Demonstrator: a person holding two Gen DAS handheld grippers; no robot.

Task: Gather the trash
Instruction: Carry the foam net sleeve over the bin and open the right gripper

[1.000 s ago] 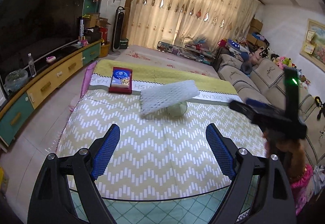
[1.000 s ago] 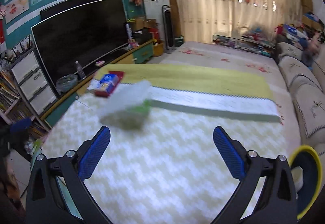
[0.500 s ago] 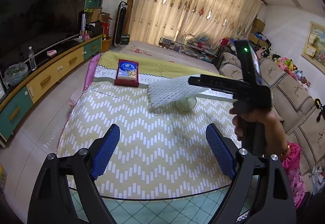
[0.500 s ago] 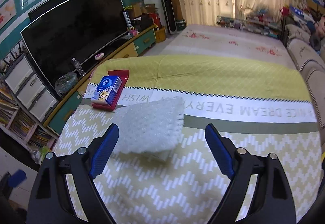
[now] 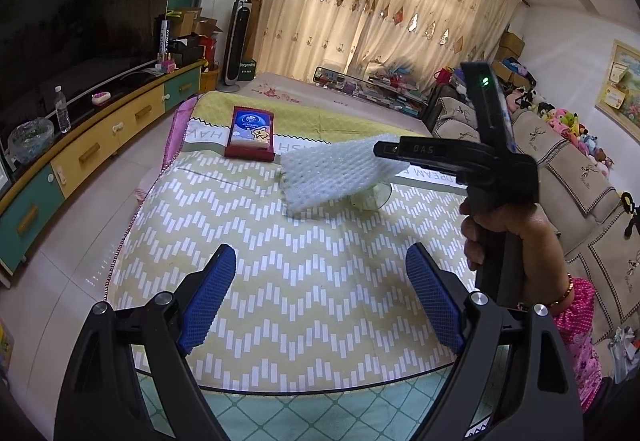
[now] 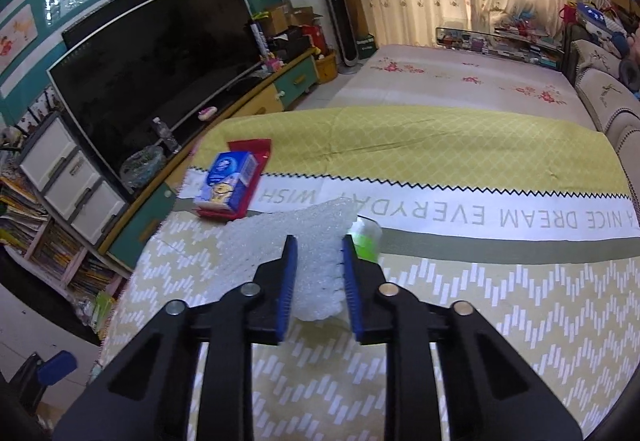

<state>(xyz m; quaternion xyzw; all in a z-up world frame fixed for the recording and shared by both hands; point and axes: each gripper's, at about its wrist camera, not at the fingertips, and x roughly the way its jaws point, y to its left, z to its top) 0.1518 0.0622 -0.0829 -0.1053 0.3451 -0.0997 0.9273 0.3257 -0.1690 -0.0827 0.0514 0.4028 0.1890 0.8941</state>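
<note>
**Right gripper pinches the foam net**

The right gripper (image 6: 318, 269) has just squeezed its jaws onto one white foam net (image 6: 280, 237) on the tablecloth (image 6: 480, 341). One green cup (image 6: 366, 239) sits beside it. One tissue pack (image 6: 226, 187) lies farther off. The left gripper (image 5: 320, 301) is wide apart, holding nothing.

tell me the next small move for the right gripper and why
Probably lift the white foam net straight up off the tablecloth. The right gripper has just been closing its jaws, and its pads now pinch the net's near edge. The net leans on a small green-and-clear cup, so rise gently.
</note>
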